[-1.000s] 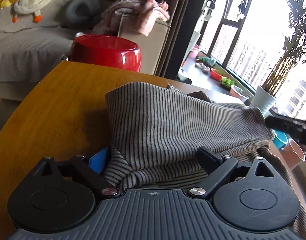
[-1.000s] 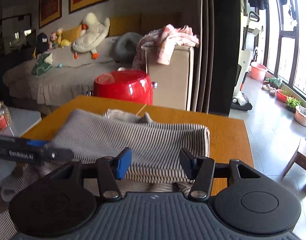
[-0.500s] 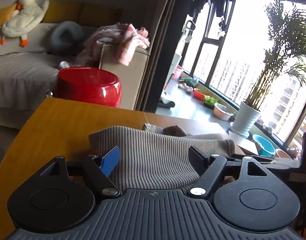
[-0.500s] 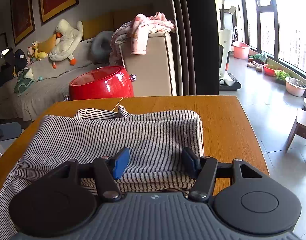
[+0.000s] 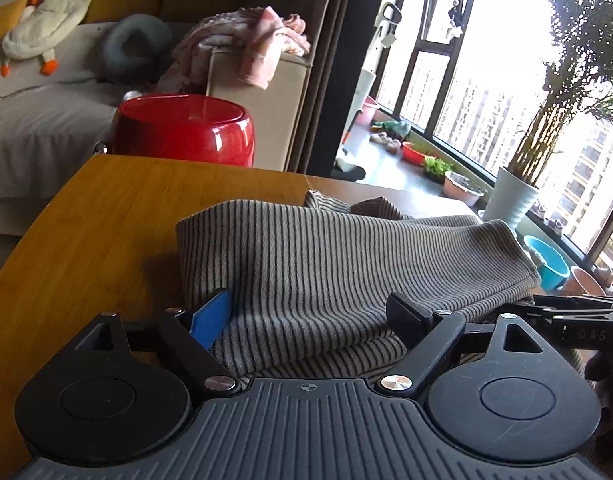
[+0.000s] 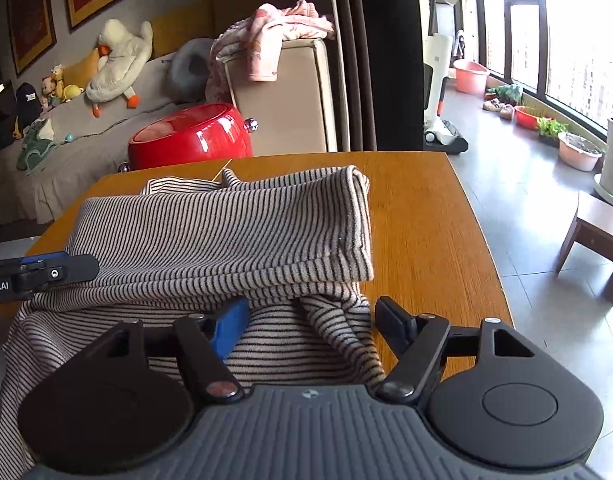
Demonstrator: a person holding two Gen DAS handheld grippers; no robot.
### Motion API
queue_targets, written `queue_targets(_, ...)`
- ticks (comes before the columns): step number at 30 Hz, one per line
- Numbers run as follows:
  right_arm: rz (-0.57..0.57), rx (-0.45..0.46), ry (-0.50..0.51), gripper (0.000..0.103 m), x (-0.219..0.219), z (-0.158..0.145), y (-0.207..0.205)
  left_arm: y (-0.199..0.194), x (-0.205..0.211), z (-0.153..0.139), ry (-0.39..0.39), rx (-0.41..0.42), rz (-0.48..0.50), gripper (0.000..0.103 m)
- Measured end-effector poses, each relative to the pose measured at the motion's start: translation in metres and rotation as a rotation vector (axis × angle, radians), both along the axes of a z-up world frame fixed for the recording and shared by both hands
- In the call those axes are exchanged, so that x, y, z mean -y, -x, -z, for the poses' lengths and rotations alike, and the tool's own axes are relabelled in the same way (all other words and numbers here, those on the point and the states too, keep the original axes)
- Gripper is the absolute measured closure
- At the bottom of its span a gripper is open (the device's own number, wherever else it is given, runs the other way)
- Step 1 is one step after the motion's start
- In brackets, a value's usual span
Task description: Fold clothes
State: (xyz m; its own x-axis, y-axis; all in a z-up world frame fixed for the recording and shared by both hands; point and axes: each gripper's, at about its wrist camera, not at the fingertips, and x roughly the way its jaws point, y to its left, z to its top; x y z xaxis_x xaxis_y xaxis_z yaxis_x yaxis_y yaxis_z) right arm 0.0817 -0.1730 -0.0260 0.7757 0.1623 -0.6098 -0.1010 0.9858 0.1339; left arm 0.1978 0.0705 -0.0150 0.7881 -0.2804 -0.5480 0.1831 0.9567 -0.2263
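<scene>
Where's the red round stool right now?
The glossy red round stool stands on the floor just beyond the far edge of the wooden table, upper left in both wrist views, in front of the beige cabinet.

Grey sofa (image 6: 86,136), bright windows (image 5: 486,92)

We hold our left gripper (image 5: 308,314) low and level, jaws spread wide; our right gripper (image 6: 312,320) sits alongside it, jaws equally wide apart.

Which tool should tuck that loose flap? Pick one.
Right. The right tool is open directly over the loose flap of the striped garment; the left tool sits over smooth fabric.
</scene>
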Motion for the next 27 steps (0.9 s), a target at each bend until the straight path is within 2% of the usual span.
queue_targets(5,0.005,0.198,0.006,0.046,-0.009,-0.037,0.015,0.001,0.001,0.000,0.000,0.005,0.004,0.010)
queue_targets(8,-0.036,0.254,-0.020,0.048,-0.020,-0.052,0.005,0.002,0.001,0.000,0.007,0.007,0.006,0.009)
queue_targets(10,-0.056,0.211,-0.064,0.048,-0.026,-0.049,-0.017,0.002,0.000,0.000,0.012,0.008,0.007,0.008)
queue_targets(12,-0.046,0.115,-0.062,0.048,-0.033,-0.029,-0.040,0.003,-0.001,0.000,0.017,0.011,0.007,0.008)
queue_targets(13,-0.046,0.095,-0.048,0.048,-0.036,-0.020,-0.045,0.003,-0.002,-0.001,0.019,0.013,0.005,0.008)
queue_targets(15,-0.051,0.078,-0.013,0.044,-0.040,-0.004,-0.049,0.007,-0.002,-0.006,0.012,0.027,-0.008,0.009)
queue_targets(19,-0.055,0.072,-0.014,0.043,-0.039,0.000,-0.046,0.015,-0.003,-0.026,0.054,0.073,0.023,0.021)
queue_targets(22,-0.057,0.072,0.003,0.043,-0.042,0.000,-0.044,0.016,0.001,-0.034,0.077,0.080,0.062,0.024)
queue_targets(24,-0.057,0.072,0.010,0.043,-0.042,0.000,-0.043,0.008,0.006,-0.020,0.068,0.023,0.080,0.025)
queue_targets(25,-0.056,0.073,0.011,0.043,-0.042,0.000,-0.042,0.003,0.007,-0.010,0.058,-0.006,0.085,0.029)
queue_targets(26,-0.055,0.074,0.013,0.043,-0.042,-0.001,-0.041,0.001,0.007,-0.001,0.052,-0.017,0.089,0.033)
queue_targets(27,-0.052,0.082,0.018,0.043,-0.042,-0.002,-0.037,0.002,0.006,0.000,0.059,-0.013,0.093,0.030)
